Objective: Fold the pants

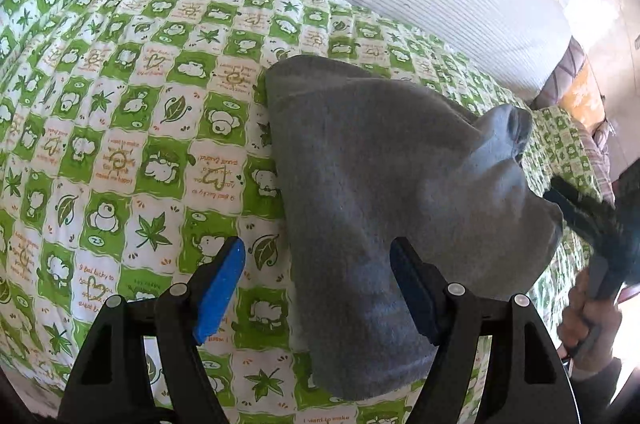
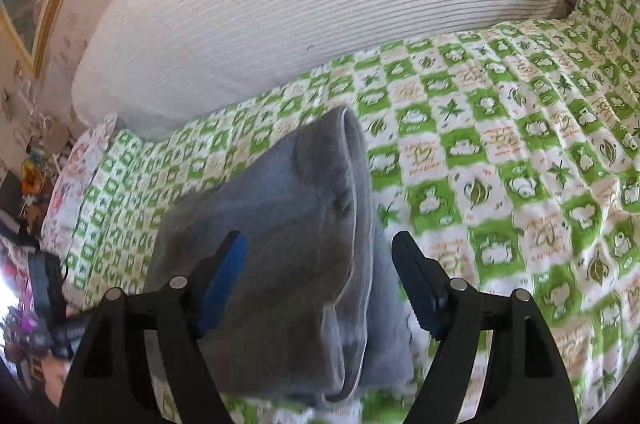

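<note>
The grey pants [image 1: 372,208] lie folded into a compact bundle on the bed, on top of a green-and-white checked quilt [image 1: 120,128] printed with leaves and cartoon animals. A white ribbed pillow [image 2: 304,8] lies along the far side of the quilt, well apart from the pants.

Left tool [image 1: 318,288]: its 2 blue-padded fingers stand wide apart. 1 finger is over bare quilt, the other over the pants' near end. Nothing is gripped.

Right tool [image 2: 320,288]: its fingers are likewise spread wide, with the layered edge of the pants [image 2: 304,244] showing between and beyond them. The fabric is not pinched; whether either pad touches it cannot be determined.

In the left wrist view, the right tool's dark body and the hand [image 1: 588,320] holding it appear just beyond the bundle's right edge.
</note>
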{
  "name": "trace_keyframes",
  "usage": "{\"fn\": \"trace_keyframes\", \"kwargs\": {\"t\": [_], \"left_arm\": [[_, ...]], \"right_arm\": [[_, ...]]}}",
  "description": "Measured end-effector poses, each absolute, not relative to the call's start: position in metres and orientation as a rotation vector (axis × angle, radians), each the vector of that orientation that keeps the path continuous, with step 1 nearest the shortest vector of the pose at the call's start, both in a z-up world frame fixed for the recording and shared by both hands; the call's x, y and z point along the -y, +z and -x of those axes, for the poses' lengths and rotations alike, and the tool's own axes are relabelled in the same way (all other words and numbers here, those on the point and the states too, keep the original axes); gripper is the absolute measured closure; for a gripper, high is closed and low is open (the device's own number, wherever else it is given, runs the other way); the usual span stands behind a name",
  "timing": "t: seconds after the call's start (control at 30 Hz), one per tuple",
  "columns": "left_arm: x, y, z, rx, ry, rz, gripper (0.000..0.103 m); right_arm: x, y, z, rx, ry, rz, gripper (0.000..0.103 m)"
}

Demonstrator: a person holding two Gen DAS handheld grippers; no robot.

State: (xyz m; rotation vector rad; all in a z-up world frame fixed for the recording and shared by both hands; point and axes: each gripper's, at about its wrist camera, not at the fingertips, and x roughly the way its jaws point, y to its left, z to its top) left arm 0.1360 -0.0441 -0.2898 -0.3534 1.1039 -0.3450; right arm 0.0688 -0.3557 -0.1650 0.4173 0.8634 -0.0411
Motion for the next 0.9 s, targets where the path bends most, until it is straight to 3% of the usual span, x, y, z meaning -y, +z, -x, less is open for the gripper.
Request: {"fn": "trace_keyframes", "kwargs": {"t": [0.2,0.53,0.73,0.9], "left_arm": [[0.047,-0.3,-0.139,-1.138,-0.347,0.347,0.027],[0.043,-0.3,-0.147,-1.157,-0.361,0.391,0.027],[0.044,-0.316,-0.162,-1.208,-0.398,0.464,0.02],[0.051,-0.328,-0.169,-1.236,-0.446,0.571,0.019]], "right_arm": [[0.337,-0.202,-0.05,-1.093,-0.141,-0.247,0.024],[0.364,-0.18,-0.055,-0.979,-0.011,-0.455,0.018],[0.37,-0.218,-0.077,-1.077,0.033,-0.539,0.017],[0.365,-0.224,-0.07,-1.044,0.079,-0.554,0.013]]}}
